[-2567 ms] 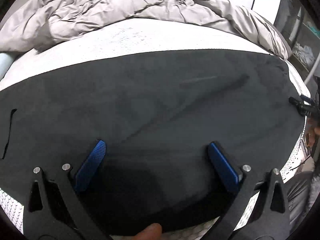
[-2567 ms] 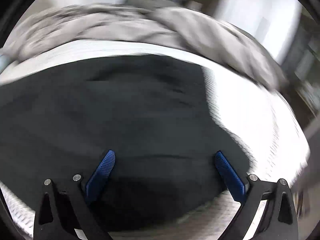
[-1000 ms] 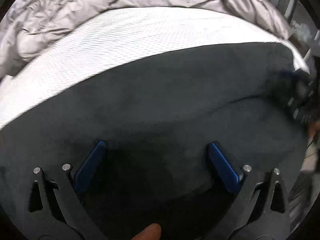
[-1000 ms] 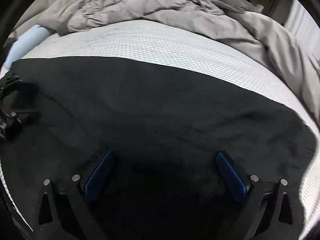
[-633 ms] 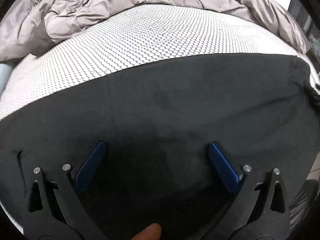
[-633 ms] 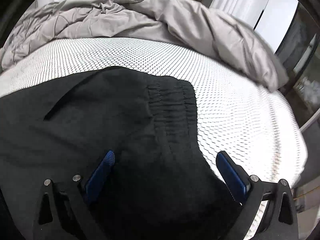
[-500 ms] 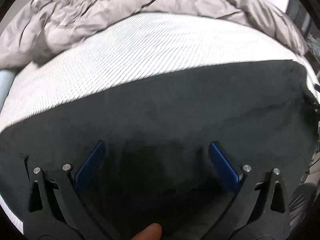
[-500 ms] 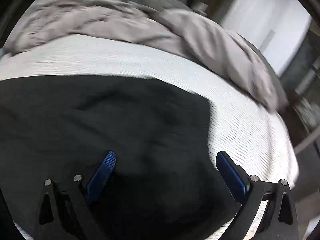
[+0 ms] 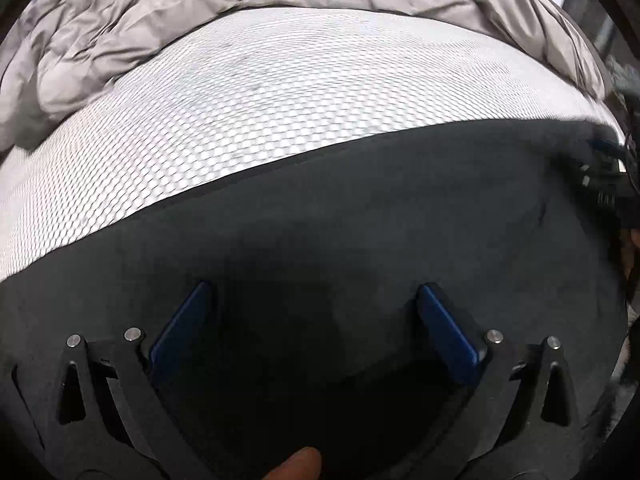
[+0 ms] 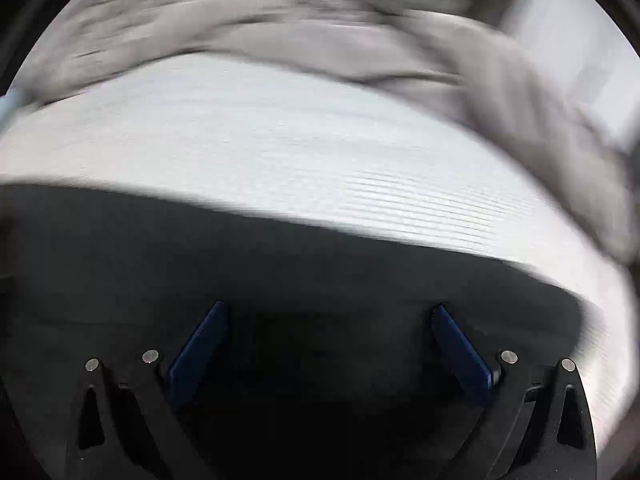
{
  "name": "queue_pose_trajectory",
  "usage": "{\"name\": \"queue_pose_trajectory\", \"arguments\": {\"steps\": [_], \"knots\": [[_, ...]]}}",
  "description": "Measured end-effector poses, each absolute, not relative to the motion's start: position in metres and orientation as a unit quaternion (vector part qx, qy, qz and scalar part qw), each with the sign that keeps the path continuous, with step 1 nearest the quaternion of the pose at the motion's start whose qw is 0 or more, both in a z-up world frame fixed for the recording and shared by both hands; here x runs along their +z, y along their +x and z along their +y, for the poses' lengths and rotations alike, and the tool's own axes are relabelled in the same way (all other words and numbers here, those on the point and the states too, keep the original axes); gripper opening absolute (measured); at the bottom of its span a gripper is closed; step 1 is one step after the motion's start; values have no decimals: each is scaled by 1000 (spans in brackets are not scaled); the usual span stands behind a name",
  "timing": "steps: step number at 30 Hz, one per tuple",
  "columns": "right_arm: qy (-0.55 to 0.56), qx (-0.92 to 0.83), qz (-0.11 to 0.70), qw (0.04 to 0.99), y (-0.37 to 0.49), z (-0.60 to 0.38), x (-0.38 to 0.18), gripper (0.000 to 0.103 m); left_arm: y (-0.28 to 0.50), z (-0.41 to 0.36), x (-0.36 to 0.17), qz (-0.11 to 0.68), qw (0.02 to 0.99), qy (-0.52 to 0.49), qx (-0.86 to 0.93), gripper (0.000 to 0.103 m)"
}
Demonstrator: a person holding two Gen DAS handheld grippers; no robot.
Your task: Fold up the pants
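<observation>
Black pants (image 9: 360, 208) lie spread flat on the bed, covering the near half of the white honeycomb-textured mattress (image 9: 280, 92) in both wrist views. In the left view their far edge runs from 9 o'clock up to 2 o'clock. Fabric looks smooth, no clear folds or seams visible here.

Left claw (image 9: 316, 320) hangs over the pants, jaws spread wide, blue pads (image 9: 180, 328) well apart with only dark cloth showing between them. Nothing gripped. A fingertip (image 9: 296, 464) of the person shows at 6 o'clock, at the frame bottom.

Right claw (image 10: 328, 344) also sits over the pants, jaws wide apart, blue pads (image 10: 460, 352) with only black fabric between them, nothing pinched. The right view is heavily motion-blurred, so the pants (image 10: 280, 272) read only as a dark band across the lower half, edge running from 9 o'clock down toward 4 o'clock; whether the claw touches the cloth I cannot tell.

In the left view the other claw (image 9: 604, 176) appears at 3 o'clock, at the right end of the pants, blurred.

A rumpled grey duvet (image 9: 200, 12) is bunched along the far side of the mattress at 12 o'clock, well apart from the pants, seen also in the right view (image 10: 280, 28).
</observation>
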State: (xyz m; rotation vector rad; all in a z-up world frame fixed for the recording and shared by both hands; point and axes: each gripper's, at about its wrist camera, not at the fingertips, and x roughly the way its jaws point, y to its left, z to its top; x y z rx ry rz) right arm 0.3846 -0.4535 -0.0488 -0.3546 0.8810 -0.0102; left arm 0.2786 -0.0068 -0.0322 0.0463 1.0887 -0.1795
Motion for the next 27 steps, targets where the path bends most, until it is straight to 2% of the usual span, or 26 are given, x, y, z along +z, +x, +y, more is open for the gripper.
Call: {"name": "queue_pose_trajectory", "arguments": {"steps": [3, 6, 9, 12, 17, 22, 27], "knots": [[-97, -70, 438, 891, 391, -517, -50, 102, 271, -1, -32, 516, 853, 11, -75, 103], [-45, -40, 429, 901, 373, -535, -34, 102, 260, -1, -21, 509, 859, 11, -58, 102], [-86, 17, 389, 917, 326, -523, -6, 102, 223, -11, 7, 472, 875, -1, -102, 102], [-98, 89, 385, 914, 300, -509, -4, 102, 191, -27, 19, 452, 880, 17, -145, 102], [-127, 105, 431, 887, 293, -489, -41, 101, 174, -60, -17, 493, 849, 54, -184, 102], [-190, 10, 421, 887, 283, -511, -40, 102, 163, -11, -14, 478, 866, 62, -135, 103], [-118, 36, 403, 907, 263, -520, -13, 102, 152, 14, -4, 458, 884, 38, -83, 102]]}}
